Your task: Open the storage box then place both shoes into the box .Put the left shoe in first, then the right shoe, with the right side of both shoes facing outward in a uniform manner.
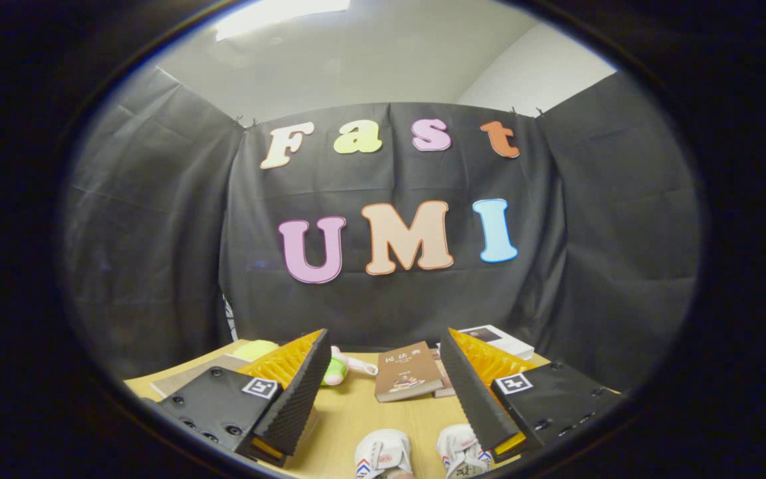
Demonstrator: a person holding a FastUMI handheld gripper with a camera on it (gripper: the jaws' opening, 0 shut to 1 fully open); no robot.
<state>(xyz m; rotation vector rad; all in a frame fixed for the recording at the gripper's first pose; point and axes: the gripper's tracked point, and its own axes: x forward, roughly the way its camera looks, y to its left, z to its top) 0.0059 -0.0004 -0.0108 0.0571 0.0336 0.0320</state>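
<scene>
White shoes (416, 458) sat at six o'clock between my gripper's (383, 346) spread fingers, brown book (407, 380) at twelve.

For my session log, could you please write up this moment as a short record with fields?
gripper: gripper open, fingers spread wide, nothing between them
shoes: left white shoe and right white shoe side by side on the table, low between the fingers
table: wooden table
book: brown book lying flat beyond the shoes
toy: green and pink toy beside the book, near one finger
other items: white box behind the book
task state: shoes not yet picked up
</scene>
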